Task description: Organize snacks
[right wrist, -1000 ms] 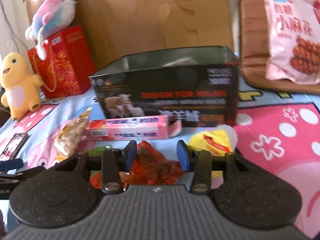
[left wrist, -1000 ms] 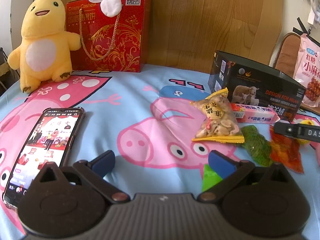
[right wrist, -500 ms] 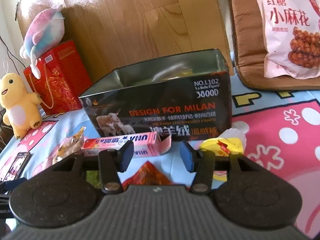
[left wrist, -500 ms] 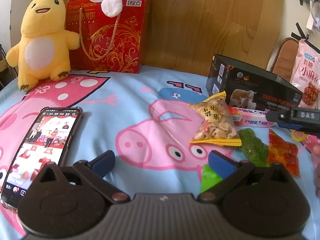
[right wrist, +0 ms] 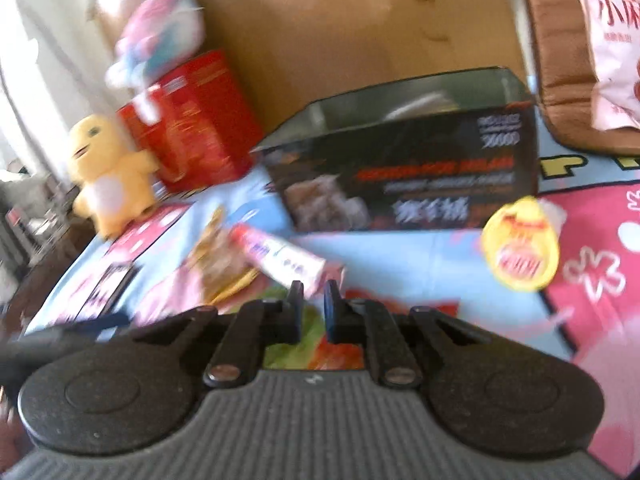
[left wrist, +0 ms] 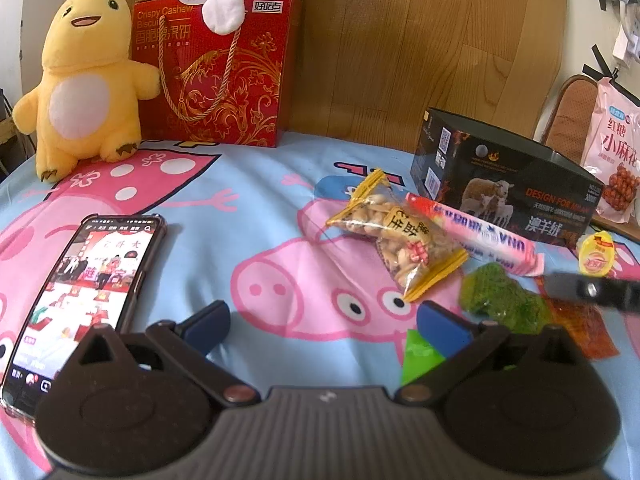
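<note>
Snacks lie on the pig-print sheet: a yellow-edged nut bag (left wrist: 396, 236), a pink candy box (left wrist: 476, 232), a green pack (left wrist: 500, 300), an orange-red pack (left wrist: 580, 328) and a round yellow jelly cup (left wrist: 596, 256). An open black box (left wrist: 504, 192) stands behind them. My left gripper (left wrist: 320, 326) is open and empty, low over the sheet. My right gripper (right wrist: 312, 304) has its jaws nearly together with a narrow gap, nothing between them, just in front of the pink box's end (right wrist: 280, 258). The view is blurred. The jelly cup (right wrist: 520, 248) lies to its right, the black box (right wrist: 404, 176) behind.
A phone (left wrist: 80, 280) lies at the left. A yellow plush (left wrist: 84, 84) and a red gift box (left wrist: 216, 68) stand at the back against the wooden headboard. A pink snack bag (left wrist: 612, 148) leans on a brown cushion at the far right.
My right gripper's jaws have closed from open to nearly shut, and it has swung left and down toward the pink box. The left gripper has shifted slightly; its jaws stay open.
</note>
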The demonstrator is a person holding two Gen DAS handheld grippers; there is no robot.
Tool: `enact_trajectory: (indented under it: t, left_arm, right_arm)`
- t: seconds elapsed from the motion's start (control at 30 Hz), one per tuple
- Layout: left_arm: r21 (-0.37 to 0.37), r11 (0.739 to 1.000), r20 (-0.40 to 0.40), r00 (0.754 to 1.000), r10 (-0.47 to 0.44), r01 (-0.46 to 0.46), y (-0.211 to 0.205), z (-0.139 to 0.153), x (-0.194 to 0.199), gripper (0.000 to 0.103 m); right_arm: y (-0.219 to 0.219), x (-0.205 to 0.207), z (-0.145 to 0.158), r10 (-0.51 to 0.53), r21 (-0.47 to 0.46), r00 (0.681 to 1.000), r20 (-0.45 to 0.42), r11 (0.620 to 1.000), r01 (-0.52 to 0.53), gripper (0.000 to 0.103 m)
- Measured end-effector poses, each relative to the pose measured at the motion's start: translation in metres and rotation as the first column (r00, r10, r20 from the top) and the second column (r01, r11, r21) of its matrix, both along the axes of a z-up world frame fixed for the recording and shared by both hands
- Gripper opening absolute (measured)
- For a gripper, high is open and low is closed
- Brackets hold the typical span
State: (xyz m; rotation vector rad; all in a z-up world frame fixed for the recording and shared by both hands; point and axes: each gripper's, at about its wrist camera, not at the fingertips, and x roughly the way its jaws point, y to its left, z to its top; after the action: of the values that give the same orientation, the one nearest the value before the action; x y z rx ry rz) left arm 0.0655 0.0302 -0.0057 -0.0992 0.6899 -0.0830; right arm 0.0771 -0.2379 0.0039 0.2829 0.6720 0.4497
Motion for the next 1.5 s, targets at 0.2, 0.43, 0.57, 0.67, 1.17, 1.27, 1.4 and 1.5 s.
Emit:
enact_trajectory:
  t: [0.2,0.43,0.57,0.67,1.17,1.27,1.4,1.5]
  left_arm:
    - [0.000,1.000,0.000,1.000,0.000,0.000,0.000,0.000,0.001,0.103]
    - [-0.016,1.000,0.004,1.000,0.003,-0.003,0.002,0.000,0.001,0.103]
    - [-0.025,1.000,0.007,1.000,0.002,-0.002,0.003,0.000,0.001,0.103]
    - [-0.047,0.999,0.013,1.000,-0.002,0.003,0.006,0.001,-0.001,0.103]
    - [-0.150,0.926,0.128,0.936,-0.329,0.346,-0.057,0.043,-0.029,0.095]
    - [-0.214,0.877,0.046,0.901,-0.431,0.430,-0.083,0.043,-0.029,0.092]
    - [-0.248,0.854,-0.031,0.877,-0.480,0.458,-0.096,0.037,-0.040,0.090]
    - [-0.291,0.853,-0.096,0.874,-0.476,0.433,-0.095,0.027,-0.045,0.089]
  right_arm:
    - [0.016,-0.028,0.010,0.026,-0.182,0.982,0.187,0.983,0.008,0.038]
    - [0.026,0.038,0.001,0.121,-0.275,0.984,0.135,0.958,-0.080,0.048]
    - [0.029,0.057,-0.009,0.126,-0.249,0.989,0.078,0.963,-0.103,0.035]
    - [0.030,0.029,0.009,0.154,-0.289,0.977,0.145,0.951,-0.107,0.029]
    - [-0.083,-0.120,-0.007,-0.117,-0.290,0.986,0.120,0.946,0.148,0.042]
    - [-0.075,-0.127,-0.007,-0.091,-0.279,0.982,0.163,0.951,0.134,0.053]
    - [-0.072,-0.124,-0.004,-0.011,-0.325,0.981,0.194,0.943,0.075,0.064]
    - [-0.076,-0.115,-0.003,0.058,-0.349,0.979,0.193,0.937,0.013,0.075]
